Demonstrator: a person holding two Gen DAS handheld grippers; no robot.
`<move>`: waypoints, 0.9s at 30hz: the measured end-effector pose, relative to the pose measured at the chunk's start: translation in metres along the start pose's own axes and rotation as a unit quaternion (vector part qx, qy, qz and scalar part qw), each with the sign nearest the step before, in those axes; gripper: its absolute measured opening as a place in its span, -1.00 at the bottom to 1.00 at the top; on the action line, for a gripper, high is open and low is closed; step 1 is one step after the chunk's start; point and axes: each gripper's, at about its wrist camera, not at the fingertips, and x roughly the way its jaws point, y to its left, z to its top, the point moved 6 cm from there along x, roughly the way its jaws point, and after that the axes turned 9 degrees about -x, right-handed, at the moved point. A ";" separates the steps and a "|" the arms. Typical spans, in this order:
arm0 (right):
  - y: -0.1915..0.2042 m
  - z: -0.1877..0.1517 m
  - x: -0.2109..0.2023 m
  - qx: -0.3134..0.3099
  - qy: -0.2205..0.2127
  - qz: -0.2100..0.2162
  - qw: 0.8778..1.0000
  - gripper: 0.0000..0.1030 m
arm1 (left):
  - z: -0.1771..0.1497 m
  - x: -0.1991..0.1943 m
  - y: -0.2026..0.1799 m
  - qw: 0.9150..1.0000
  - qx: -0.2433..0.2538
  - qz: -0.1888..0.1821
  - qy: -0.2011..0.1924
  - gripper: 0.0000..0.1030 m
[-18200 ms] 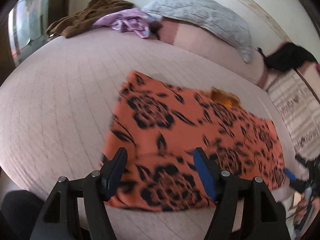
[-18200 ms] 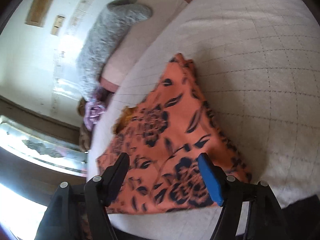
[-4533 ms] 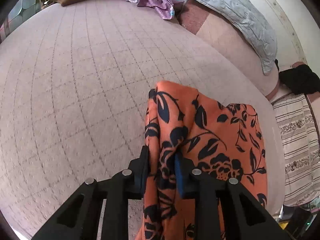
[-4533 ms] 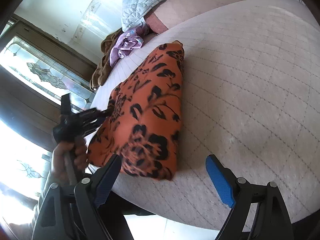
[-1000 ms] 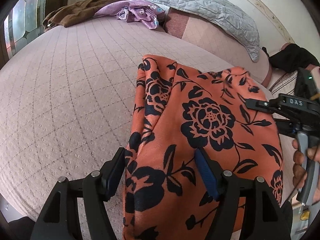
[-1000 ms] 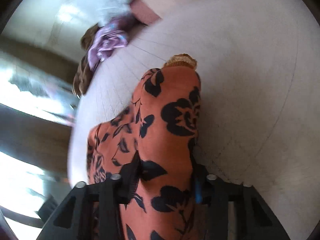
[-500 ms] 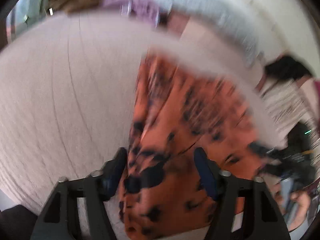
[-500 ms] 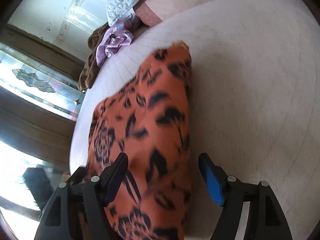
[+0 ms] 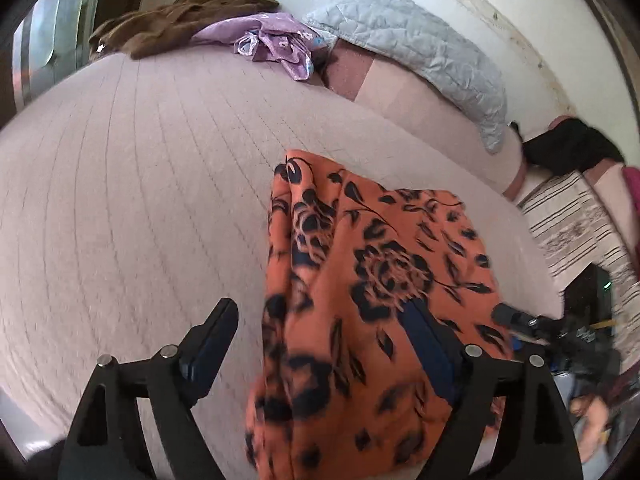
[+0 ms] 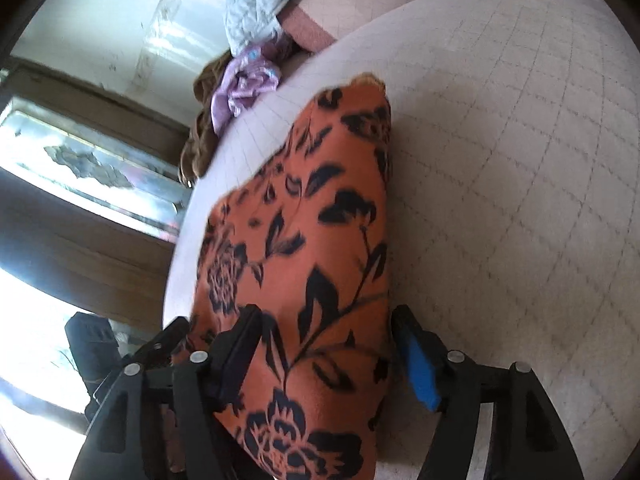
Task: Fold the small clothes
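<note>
both my left tongs [image 9: 320,344] and right tongs [image 10: 326,344] gape wide over the folded orange black-flowered cloth [image 9: 360,300] on the pink quilted bed [image 9: 140,200].

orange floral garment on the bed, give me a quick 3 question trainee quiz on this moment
1. True or false: the left gripper is shut on the orange floral garment.
2. Multiple choice: what lies at the far side of the bed, next to the brown cloth? A) a purple cloth B) a green towel C) a red shoe
3. Fill in: the right gripper has its jaws ____, with the folded garment lying between them.

Key: 1 false, the jaws are spread with the fabric below them. 2 A, the purple cloth. 3 open.
</note>
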 end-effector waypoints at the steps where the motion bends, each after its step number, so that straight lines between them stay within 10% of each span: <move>1: -0.001 0.004 0.003 0.005 -0.001 0.003 1.000 0.39 | -0.003 0.015 0.004 1.000 0.004 0.005 0.030 0.57; 2: -0.002 0.008 0.014 0.011 0.012 0.013 1.000 0.39 | -0.009 0.031 0.007 0.998 -0.008 0.002 0.069 0.14; 7: 0.017 0.017 0.026 -0.042 0.054 -0.006 0.998 -0.18 | -0.005 0.013 -0.016 0.999 0.024 -0.007 0.042 -0.44; 17: 0.008 0.091 -0.089 -0.094 -0.057 -0.042 0.993 -0.20 | 0.033 0.001 -0.114 0.994 0.079 -0.076 -0.014 -0.45; 27: -0.116 0.095 -0.096 -0.012 -0.050 -0.114 0.992 0.12 | 0.005 0.068 -0.056 0.995 0.087 0.016 0.050 -0.03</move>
